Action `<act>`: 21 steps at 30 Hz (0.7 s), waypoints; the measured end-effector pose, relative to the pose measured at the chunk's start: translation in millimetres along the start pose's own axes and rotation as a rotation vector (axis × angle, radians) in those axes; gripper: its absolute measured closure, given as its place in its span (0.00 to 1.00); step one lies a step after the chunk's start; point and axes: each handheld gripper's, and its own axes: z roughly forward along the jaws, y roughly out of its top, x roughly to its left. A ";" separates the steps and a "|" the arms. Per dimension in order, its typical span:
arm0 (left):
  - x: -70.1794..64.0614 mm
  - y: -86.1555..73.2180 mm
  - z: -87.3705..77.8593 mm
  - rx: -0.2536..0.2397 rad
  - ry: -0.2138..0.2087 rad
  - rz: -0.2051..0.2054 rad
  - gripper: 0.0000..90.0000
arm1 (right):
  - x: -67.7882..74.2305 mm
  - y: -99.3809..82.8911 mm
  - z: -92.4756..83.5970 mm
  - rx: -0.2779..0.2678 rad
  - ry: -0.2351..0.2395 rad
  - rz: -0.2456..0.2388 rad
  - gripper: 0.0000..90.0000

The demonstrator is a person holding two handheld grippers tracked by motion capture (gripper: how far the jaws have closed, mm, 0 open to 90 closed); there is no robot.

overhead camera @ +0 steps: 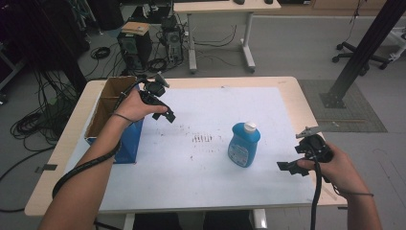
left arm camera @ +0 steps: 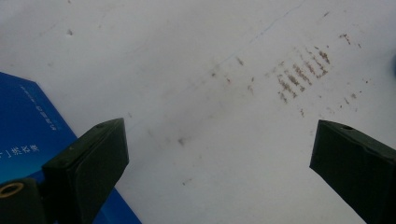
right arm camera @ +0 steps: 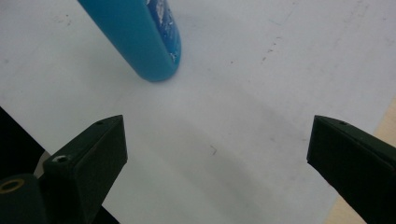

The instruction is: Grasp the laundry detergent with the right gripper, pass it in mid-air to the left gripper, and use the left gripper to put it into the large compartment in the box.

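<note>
I hold my right gripper (overhead camera: pixel 287 166) at about four o'clock on the white table sheet (overhead camera: pixel 215 182), jaws spread wide with nothing between them, and the blue bottle (overhead camera: pixel 243 144) with its white cap stands upright just beside it, toward the centre. My left gripper (overhead camera: pixel 164 115), also spread and empty, hovers at ten o'clock over the blue-sided cardboard box (overhead camera: pixel 115 103). Brown smudges (overhead camera: pixel 202 139) mark the sheet's middle; beyond twelve o'clock lie grey floor, cables and computer towers (overhead camera: pixel 135 48).
</note>
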 end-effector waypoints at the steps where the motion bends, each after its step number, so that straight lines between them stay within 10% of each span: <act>1: -0.1 -0.4 -0.1 0.003 0.000 0.003 0.05 | 1.8 -1.3 0.8 0.000 0.004 -0.006 0.05; 21: -1.9 -2.8 -0.7 0.005 -0.004 0.002 0.05 | 32.3 -12.9 27.6 -0.062 0.054 -0.056 0.05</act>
